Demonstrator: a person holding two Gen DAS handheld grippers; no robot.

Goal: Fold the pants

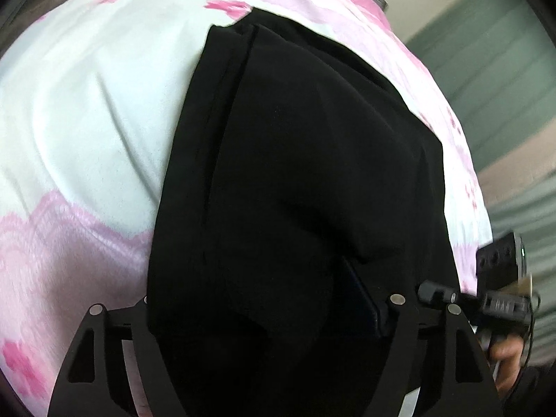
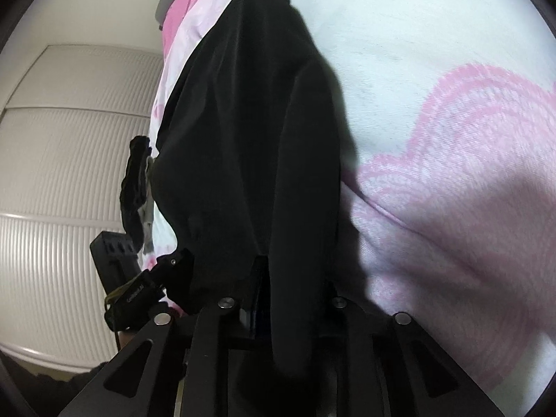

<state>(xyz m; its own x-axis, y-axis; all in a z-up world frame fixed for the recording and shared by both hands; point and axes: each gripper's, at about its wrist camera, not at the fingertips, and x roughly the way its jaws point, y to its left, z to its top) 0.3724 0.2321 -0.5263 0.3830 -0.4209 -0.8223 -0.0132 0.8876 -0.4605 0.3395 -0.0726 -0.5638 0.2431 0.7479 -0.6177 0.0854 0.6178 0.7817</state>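
Black pants (image 1: pixel 295 156) lie stretched along a bed with a white and pink floral sheet (image 1: pixel 87 121). My left gripper (image 1: pixel 271 316) is shut on the near end of the pants, and the cloth drapes over and hides its fingertips. In the right wrist view the same pants (image 2: pixel 250 139) run away from me. My right gripper (image 2: pixel 278 299) is shut on their near edge, with cloth hanging between the fingers. The right gripper's body (image 1: pixel 504 299) shows at the right edge of the left wrist view. The left gripper's body (image 2: pixel 139 292) shows at the lower left of the right wrist view.
The sheet (image 2: pixel 451 139) spreads wide beside the pants. A white ribbed wardrobe door (image 2: pixel 62 156) stands beyond the bed's edge. A small dark cloth item (image 2: pixel 133 187) lies at the bed's edge. Greenish wall panels (image 1: pixel 504 87) are at the right.
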